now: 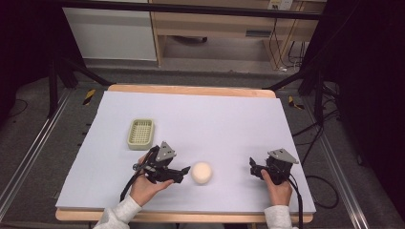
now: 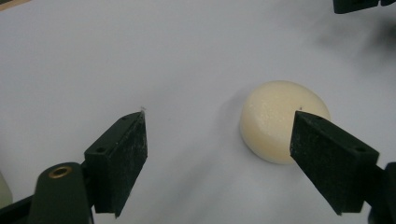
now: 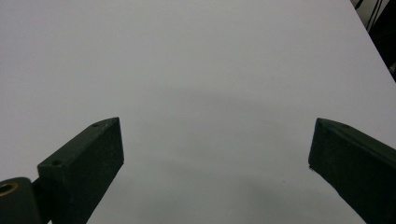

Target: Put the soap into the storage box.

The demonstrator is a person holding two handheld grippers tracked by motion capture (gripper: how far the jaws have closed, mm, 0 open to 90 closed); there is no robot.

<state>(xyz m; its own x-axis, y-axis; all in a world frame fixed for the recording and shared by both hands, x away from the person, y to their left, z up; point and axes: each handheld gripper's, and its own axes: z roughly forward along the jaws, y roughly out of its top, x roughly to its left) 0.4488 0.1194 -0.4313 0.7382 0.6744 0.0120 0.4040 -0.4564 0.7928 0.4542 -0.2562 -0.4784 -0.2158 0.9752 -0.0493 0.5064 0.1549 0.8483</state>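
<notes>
The left gripper [image 1: 187, 170] sits low over the table [image 1: 229, 119] with its jaws spread wide, aimed at a round cream soap bar [image 1: 201, 172] that lies flat on the pale cover near the front edge. In the left gripper view the bar [image 2: 282, 120] lies off to one side, partly behind one jaw and not yet between the two — so the hand likely needs to shift sideways before any squeeze would catch it. The right gripper [image 1: 255, 168] rests well apart to the right, jaws also wide with bare table between them, probably parked to leave room. A small green basket [image 1: 141, 132] waits behind the left hand — a likely place for the bar.
</notes>
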